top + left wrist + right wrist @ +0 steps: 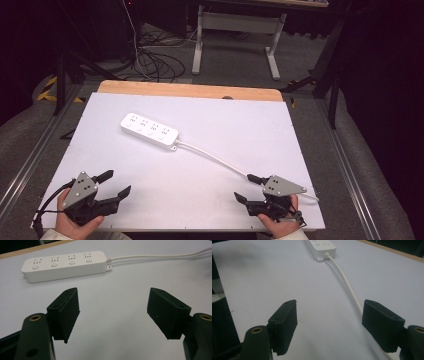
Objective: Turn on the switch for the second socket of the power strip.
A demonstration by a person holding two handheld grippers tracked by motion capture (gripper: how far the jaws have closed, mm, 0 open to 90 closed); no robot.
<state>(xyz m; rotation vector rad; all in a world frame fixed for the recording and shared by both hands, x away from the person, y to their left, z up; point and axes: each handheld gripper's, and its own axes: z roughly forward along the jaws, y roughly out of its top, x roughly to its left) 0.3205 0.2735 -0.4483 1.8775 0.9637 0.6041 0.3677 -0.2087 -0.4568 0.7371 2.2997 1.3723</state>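
**Wide-open sheet, one cord in my right lane**

My left gripper [116, 182] sits at the near left corner with its jaws apart, and it's bare white table [200, 190] all the way up to the power strip [149, 131], nothing in between. My right gripper [248, 187] is at the near right, jaws also spread, but the white cable [215, 156] runs diagonally from the strip straight past its outer jaw. Between my two hands: free surface.

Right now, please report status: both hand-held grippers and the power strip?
Left hand-held gripper open, empty. Right hand-held gripper open, empty. Power strip untouched mid-table; its cable passes the right gripper.
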